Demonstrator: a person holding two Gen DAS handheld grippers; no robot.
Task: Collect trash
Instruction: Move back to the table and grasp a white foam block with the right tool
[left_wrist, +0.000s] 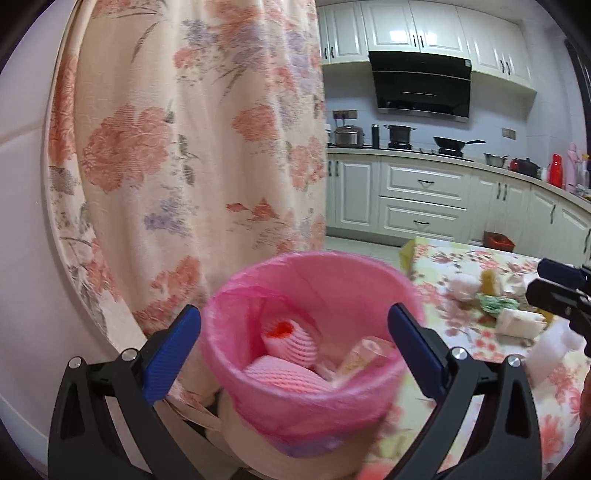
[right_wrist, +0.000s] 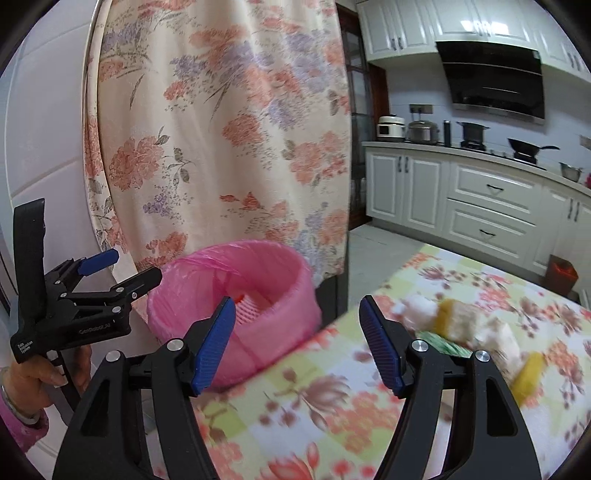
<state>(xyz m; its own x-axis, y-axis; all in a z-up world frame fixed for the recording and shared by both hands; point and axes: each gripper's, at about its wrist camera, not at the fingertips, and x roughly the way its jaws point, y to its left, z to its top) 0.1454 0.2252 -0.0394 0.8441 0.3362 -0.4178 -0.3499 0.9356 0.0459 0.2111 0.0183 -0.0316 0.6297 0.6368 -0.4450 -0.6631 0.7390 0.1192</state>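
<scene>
- Overhead and behind the bin, a floral curtain (left_wrist: 192, 147) hangs as the largest thing in both views, its lower folds dropping just behind the bin's far rim.
- To the right of the bin spreads a table under a flowered tablecloth (right_wrist: 314, 398); the bin stands at its left end, near the edge.
- Landmark: a round bin (left_wrist: 314, 369) lined with a pink bag, upright, its mouth open to the left wrist camera.
- Inside the bin lie 2 pink foam fruit nets (left_wrist: 295, 343) and a pale crumpled wrapper (left_wrist: 364, 356), touching one another near the bottom.
- Right of the bin, well apart from it, a loose pile of trash (right_wrist: 454, 325) sits on the cloth: white crumpled paper, yellow pieces and a green scrap, blurred in the right wrist view.
- Nearest the bin, the left gripper (left_wrist: 295, 349) has its jaws spread wide to either side of the bin's mouth, gripping nothing; a hand (right_wrist: 37, 376) holds it at the bin's left.
- Between bin and pile, the right gripper (right_wrist: 297, 347) is released too, blue pads (right_wrist: 216, 347) apart over bare cloth, nothing between them.
</scene>
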